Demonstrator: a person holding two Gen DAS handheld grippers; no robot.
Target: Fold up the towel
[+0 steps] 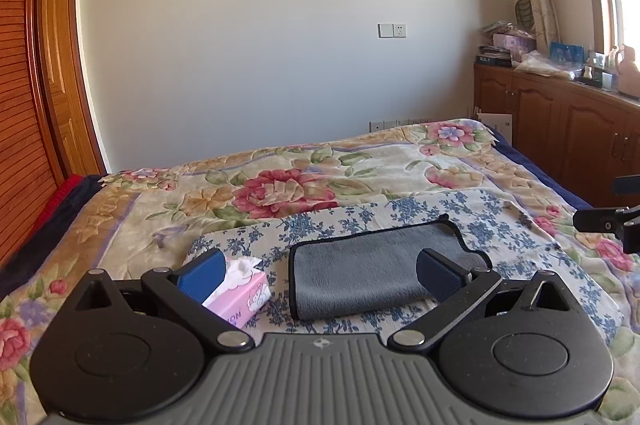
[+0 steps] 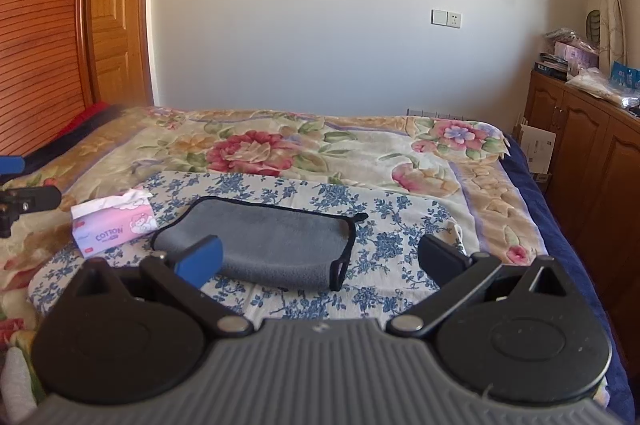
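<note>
A floral blanket [image 2: 280,149] is covering the bed, with a blue-flowered cloth [image 2: 384,225] lying across its near edge. The folded grey towel [image 2: 264,241] is resting mid-cloth, a pink tissue box [image 2: 114,227] sitting near its left end. The left gripper [image 1: 320,273] and right gripper [image 2: 320,257] are hovering above, jaws spread wide, gripping nothing.
</note>
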